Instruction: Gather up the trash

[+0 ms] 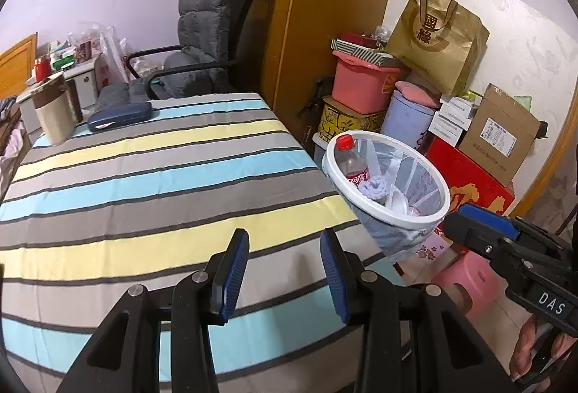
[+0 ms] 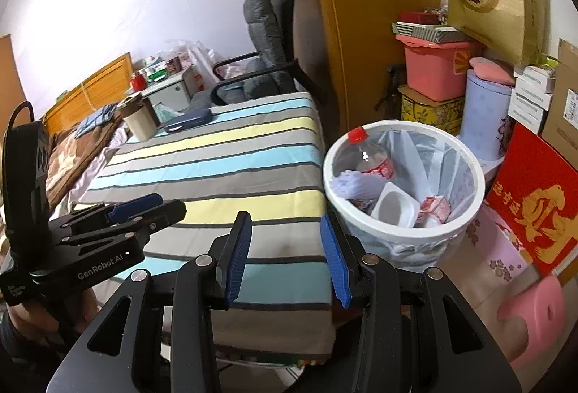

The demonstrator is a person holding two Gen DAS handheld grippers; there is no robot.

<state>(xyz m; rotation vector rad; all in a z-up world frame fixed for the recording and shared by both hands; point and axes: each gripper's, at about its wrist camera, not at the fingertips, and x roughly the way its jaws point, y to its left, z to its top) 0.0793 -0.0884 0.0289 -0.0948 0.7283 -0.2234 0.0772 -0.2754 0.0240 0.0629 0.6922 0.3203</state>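
A white bin point(image 1: 439, 189) with a clear liner stands right of the striped table point(image 1: 151, 176); it also shows in the right wrist view point(image 2: 477, 205). Inside lie a red-capped cola bottle point(image 2: 365, 154), crumpled tissue point(image 2: 348, 185), a white plastic cup point(image 2: 395, 208) and a small red-and-white carton point(image 2: 435, 208). My left gripper point(image 1: 285, 270) is open and empty above the table's near part. My right gripper point(image 2: 287, 257) is open and empty over the table's right front corner, just left of the bin. Each gripper shows in the other's view: the right point(image 1: 480, 223), the left point(image 2: 144, 208).
At the table's far end sit a dark blue case point(image 1: 119, 115) and a beige cup point(image 1: 54, 118). A grey padded chair point(image 1: 202, 42) stands behind. Boxes, a pink tub point(image 1: 361, 82), a gold bag point(image 1: 437, 39) and a pink stool point(image 2: 534, 317) crowd the right.
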